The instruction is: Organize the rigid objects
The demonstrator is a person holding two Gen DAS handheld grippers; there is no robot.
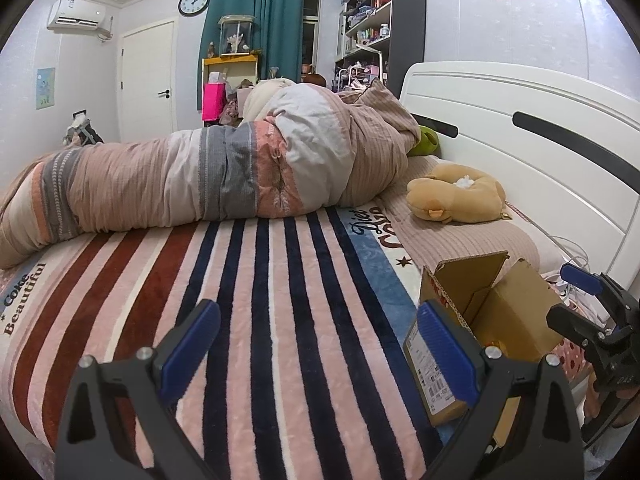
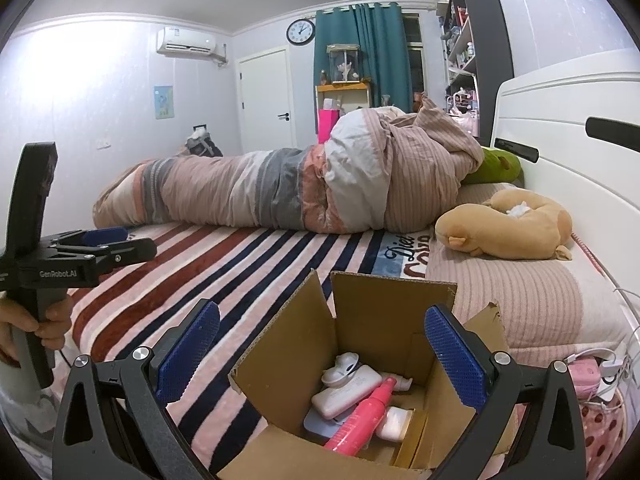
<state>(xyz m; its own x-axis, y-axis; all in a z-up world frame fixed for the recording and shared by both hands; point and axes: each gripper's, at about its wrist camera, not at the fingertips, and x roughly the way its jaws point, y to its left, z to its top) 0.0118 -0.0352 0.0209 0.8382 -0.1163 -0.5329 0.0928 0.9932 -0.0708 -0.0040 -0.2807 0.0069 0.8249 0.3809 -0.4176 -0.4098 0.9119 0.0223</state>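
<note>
Several small items already lay inside the open brown cardboard box (image 2: 352, 364), a pink spray bottle (image 2: 360, 416) among them. Both the left tongs (image 1: 318, 356) and right tongs (image 2: 322, 356) stood apart, empty; nothing loose showed beside the box, so the task looked nearly done.

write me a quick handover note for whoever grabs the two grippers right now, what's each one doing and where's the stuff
Left gripper: open, empty, held over the striped blanket, to the left of the box.
Right gripper: open, empty, poised above the open cardboard box.
The box sits on the bed near the pillow end, flaps up. Inside it: a pink spray bottle lying slanted on top, a white compact case, a small white earbud-like piece, and other pale items beneath that are hard to identify.
Done: several items are already in the box.
Left: no loose rigid items show on the blanket in these views; check around before closing the flaps.
</note>
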